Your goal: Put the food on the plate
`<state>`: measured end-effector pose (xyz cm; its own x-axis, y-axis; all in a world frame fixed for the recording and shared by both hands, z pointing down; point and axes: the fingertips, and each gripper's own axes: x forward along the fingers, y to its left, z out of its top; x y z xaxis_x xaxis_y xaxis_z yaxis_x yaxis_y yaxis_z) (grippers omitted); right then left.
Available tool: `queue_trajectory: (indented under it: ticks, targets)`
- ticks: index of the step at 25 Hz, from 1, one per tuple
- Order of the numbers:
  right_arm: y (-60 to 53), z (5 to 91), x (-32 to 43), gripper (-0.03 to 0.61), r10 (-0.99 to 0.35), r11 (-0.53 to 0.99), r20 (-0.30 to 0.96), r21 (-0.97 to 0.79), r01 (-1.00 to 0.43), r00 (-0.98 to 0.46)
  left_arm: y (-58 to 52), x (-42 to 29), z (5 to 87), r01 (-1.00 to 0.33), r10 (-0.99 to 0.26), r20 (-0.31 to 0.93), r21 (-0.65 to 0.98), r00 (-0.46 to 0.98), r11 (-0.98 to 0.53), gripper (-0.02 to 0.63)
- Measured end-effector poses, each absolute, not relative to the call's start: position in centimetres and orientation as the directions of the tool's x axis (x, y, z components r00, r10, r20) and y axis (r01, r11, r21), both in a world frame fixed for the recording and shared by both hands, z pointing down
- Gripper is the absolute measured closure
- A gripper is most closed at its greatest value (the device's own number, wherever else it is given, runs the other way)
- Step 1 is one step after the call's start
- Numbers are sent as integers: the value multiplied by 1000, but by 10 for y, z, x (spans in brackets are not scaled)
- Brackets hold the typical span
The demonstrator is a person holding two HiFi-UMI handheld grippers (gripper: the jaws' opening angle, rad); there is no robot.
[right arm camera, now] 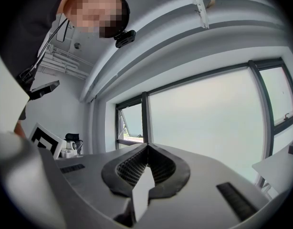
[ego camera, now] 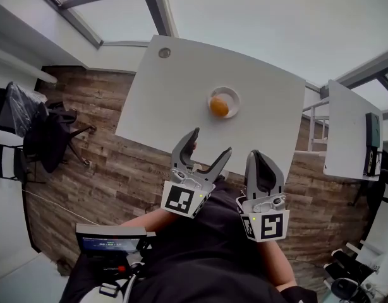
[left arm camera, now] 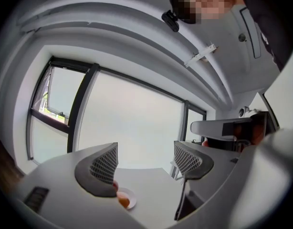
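food on the plate, both grippers held off the table

food (ego camera: pixel 219 107), a round orange piece, sits in the white plate (ego camera: pixel 232 95) on the table (ego camera: pixel 175 74), at about 12 o'clock from the grippers. the left gripper (ego camera: pixel 212 141) has its jaws spread wide with nothing between them; the right gripper (ego camera: pixel 262 158) has its jaws pressed together, holding nothing. both hang by the table's near edge, close to the person's body, probably because the placing looks done. bare tabletop surrounds the plate, widest toward 9 o'clock; the 3 o'clock edge lies closer.
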<state>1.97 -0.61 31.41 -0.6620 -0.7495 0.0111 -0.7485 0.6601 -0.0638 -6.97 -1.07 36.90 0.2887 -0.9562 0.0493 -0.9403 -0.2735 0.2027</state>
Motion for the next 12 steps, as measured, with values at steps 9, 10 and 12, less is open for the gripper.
queue_trajectory:
  ticks: [9, 10, 12]
  targets:
    - [-11, 316, 15, 571, -749, 661, 6, -62, -748, -662, 2, -72, 360, -939, -961, 15, 216, 275, -266, 371]
    - [-12, 316, 16, 571, -749, 661, 5, -62, -747, -663, 2, -72, 362, -941, -962, 20, 215, 273, -263, 387]
    - [-11, 314, 11, 571, -746, 665, 3, -61, -744, -666, 4, -78, 361, -944, -965, 19, 214, 262, -252, 481]
